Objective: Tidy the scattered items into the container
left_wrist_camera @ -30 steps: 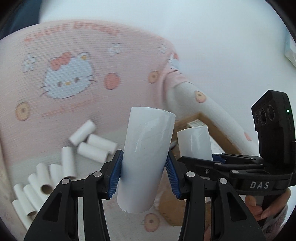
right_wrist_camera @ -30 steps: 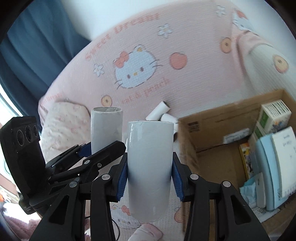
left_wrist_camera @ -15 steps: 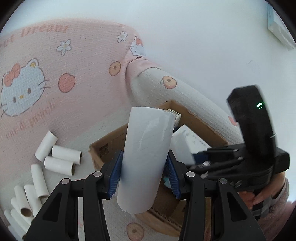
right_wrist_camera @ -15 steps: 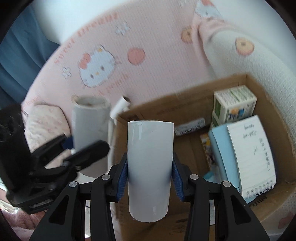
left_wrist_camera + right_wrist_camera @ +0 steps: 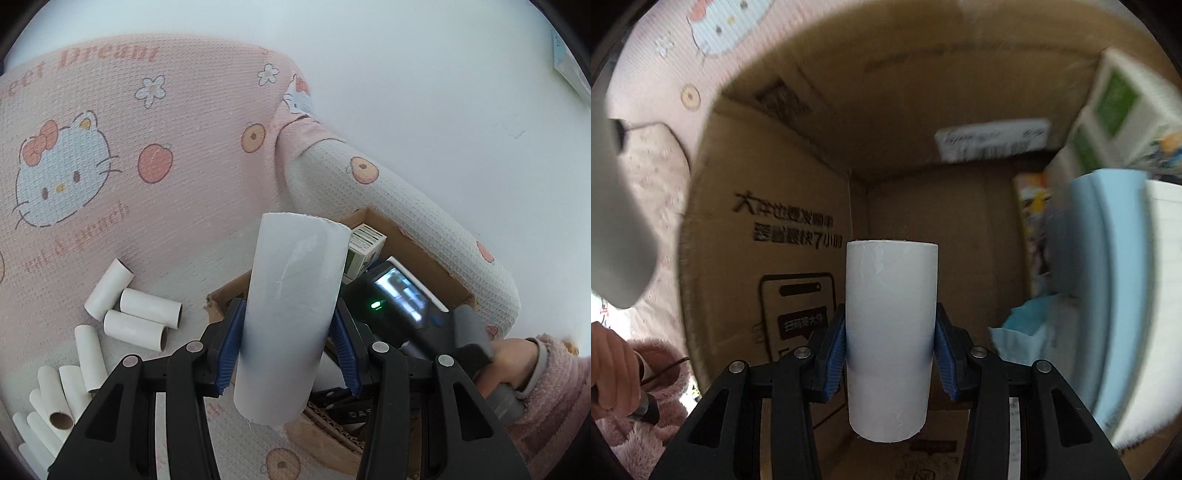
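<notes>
Right tube carried down into the box since a second ago

One cardboard tube (image 5: 891, 339) is pinched by the right gripper (image 5: 891, 356) inside the cardboard box (image 5: 768, 206), apparently for release; another tube (image 5: 290, 317) is pinched by the left gripper (image 5: 286, 349) beside it, while loose tubes (image 5: 142, 314) are left farther off on the blanket (image 5: 184, 110).

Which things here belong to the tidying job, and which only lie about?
Job: white cardboard tube in left claw; white tube in right claw; loose white tubes; brown cardboard box.
Lying about: pink cartoon-cat blanket; green-white carton; blue notebook.
</notes>
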{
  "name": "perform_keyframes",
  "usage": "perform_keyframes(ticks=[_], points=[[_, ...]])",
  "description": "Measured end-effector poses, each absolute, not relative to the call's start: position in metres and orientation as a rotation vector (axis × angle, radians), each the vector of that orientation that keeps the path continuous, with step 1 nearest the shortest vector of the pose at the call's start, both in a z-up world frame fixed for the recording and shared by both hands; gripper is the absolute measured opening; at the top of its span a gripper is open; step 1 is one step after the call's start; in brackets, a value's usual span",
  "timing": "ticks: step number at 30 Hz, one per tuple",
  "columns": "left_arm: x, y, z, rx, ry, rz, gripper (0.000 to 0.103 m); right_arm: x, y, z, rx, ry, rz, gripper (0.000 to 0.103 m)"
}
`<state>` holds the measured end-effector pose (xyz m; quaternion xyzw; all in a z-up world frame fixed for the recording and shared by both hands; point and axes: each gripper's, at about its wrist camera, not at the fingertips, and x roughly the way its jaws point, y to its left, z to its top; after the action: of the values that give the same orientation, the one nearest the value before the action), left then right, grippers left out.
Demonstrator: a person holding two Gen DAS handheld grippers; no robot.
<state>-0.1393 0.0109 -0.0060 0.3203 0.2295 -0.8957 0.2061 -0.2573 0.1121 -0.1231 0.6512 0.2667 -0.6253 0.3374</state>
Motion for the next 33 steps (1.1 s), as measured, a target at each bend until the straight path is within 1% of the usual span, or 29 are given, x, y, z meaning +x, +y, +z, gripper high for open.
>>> perform_keyframes(ticks=[3, 5, 8, 12, 16, 20, 26, 28, 29, 33], points=[[-0.137, 0.010, -0.004, 0.885, 0.627, -2.489, 0.050, -0.260, 0.108, -0.137, 1.758, 0.731, -1.588, 0.040], [-0.136, 0.010, -0.001, 0.876, 0.621, -2.493, 0.050, -0.265, 0.109, -0.142, 1.810, 0.708, -1.572, 0.040], [-0.135, 0.011, 0.003, 0.872, 0.606, -2.494, 0.050, -0.272, 0.110, -0.150, 1.876, 0.721, -1.551, 0.040], [-0.135, 0.012, 0.006, 0.850, 0.582, -2.488, 0.050, -0.278, 0.107, -0.172, 1.966, 0.818, -1.510, 0.041], [-0.135, 0.011, 0.005, 0.852, 0.584, -2.482, 0.050, -0.286, 0.107, -0.189, 2.031, 0.857, -1.476, 0.041], [-0.135, 0.007, 0.003, 0.867, 0.609, -2.474, 0.050, -0.294, 0.114, -0.198, 2.131, 0.792, -1.420, 0.040], [-0.138, 0.005, -0.001, 0.881, 0.641, -2.467, 0.050, -0.299, 0.123, -0.196, 2.146, 0.682, -1.391, 0.040], [-0.139, 0.006, -0.002, 0.885, 0.641, -2.468, 0.050, -0.299, 0.123, -0.194, 2.137, 0.665, -1.381, 0.035], [-0.139, 0.006, -0.002, 0.887, 0.641, -2.469, 0.050, -0.299, 0.123, -0.194, 2.137, 0.667, -1.375, 0.028], [-0.139, 0.009, -0.003, 0.899, 0.631, -2.473, 0.050, -0.296, 0.126, -0.196, 2.165, 0.686, -1.329, 0.027]])
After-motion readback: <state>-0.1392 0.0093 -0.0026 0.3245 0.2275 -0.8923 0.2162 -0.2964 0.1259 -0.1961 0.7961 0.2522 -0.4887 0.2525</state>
